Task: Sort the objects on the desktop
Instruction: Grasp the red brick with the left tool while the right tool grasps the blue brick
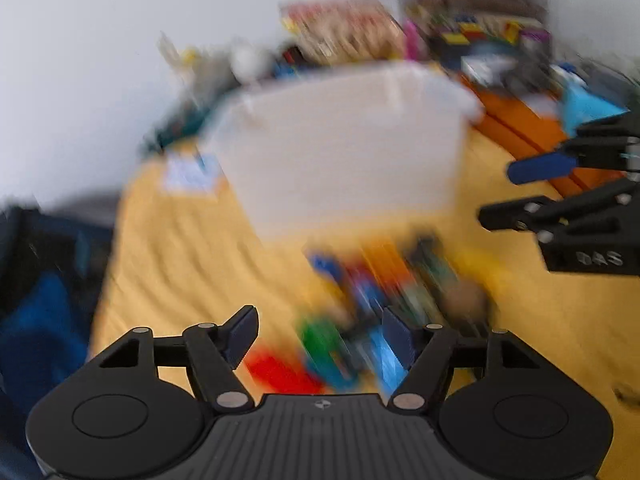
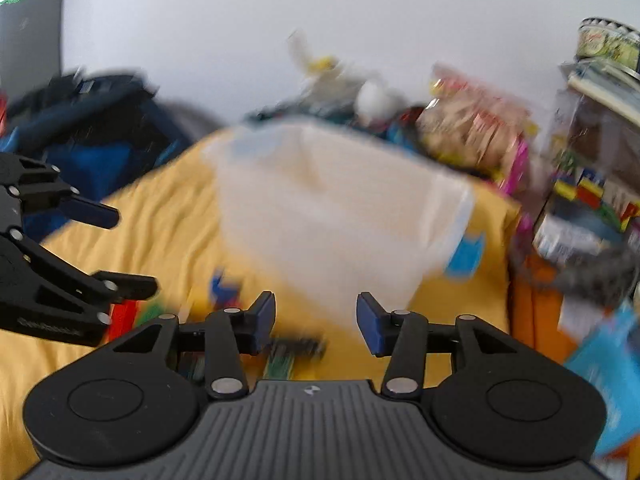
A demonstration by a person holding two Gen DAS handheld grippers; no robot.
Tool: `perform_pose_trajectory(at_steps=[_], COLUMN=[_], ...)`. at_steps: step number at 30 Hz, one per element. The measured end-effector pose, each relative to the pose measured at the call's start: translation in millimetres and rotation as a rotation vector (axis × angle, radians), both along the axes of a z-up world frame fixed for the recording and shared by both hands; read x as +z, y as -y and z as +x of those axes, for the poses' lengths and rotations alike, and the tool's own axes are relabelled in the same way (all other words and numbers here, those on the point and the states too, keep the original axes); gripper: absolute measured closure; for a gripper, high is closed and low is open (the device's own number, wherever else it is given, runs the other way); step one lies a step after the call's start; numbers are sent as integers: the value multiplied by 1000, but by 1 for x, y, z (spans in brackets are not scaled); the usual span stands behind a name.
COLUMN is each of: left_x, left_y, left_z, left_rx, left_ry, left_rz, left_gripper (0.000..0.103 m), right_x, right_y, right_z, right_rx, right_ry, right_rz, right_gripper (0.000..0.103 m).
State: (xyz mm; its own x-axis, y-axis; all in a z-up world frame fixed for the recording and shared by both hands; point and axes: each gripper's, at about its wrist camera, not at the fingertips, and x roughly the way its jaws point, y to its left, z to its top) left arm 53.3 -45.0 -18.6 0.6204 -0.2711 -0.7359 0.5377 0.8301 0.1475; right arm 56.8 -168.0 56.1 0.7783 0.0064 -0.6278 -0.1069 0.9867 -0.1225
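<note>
**Both grippers open above the toy pile, nothing held**

Yellow cloth [image 1: 168, 264] covers the surface, wrinkled and soft, with a white wall behind it and much clutter along the far edge. Both pictures are blurred, so small details cannot be read.

Left of the left gripper [image 1: 320, 340] lies only bare cloth. Its fingers stand wide apart and hold nothing. Between and just ahead of them lies the pile of small toys [image 1: 376, 300]: red, green, blue and orange pieces, probably hard plastic. I judge them light and stiff, a little slippery, so a grip across the flat sides of one piece is best, not on a corner. They touch each other, so a neighbour may move too.

Beyond the pile stands the white bin [image 1: 344, 152], thin and probably light; a push could slide it on the cloth.

To the right hangs the right gripper [image 2: 316, 320], also open and empty, with the bin straight ahead of it and some pieces below its fingers.
</note>
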Motion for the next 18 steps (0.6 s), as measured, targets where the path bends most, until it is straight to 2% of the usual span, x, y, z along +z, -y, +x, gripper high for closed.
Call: perform_pose_trajectory(at_steps=[2,4,6,8,12,13,14,15,18], left_x=[-22,-38,-49,-48,-42,-45,-49,-54,-65], left_y=[-12,-19,-21,-20,-17,-10,-4,2,16], left_z=[-23,-38,-43,-42,-25,-17,-11,-5,7], left_rx=[-21,0,27,25,33,36,32,28,26], left_ry=[-101,-152,-189,-176,-116,-123,-133,-143,-148], left_rz=[-68,-109,-92,-84,-160,-153,-141,-128,-96], left_gripper=[31,31,33,34,37,49,69,78,80], right_x=[-19,-37,-50,-56,-56,-55,-52,-50,-48], right_y=[-5,-9,-10,-10,-15,-17,-17,-17,-16], right_z=[-17,-34,-44,-54,-66,-69,-69,-71,-77], right_rx=[7,4,-20,-40,-34,-33,-32,-33,-47], right_ry=[-46,-92,-142,-177,-186,-178,-170,-162,-150], right_rz=[0,9,29,77,75,66,62,65,68], right_gripper=[54,54,54,54,54,54,54,54,52])
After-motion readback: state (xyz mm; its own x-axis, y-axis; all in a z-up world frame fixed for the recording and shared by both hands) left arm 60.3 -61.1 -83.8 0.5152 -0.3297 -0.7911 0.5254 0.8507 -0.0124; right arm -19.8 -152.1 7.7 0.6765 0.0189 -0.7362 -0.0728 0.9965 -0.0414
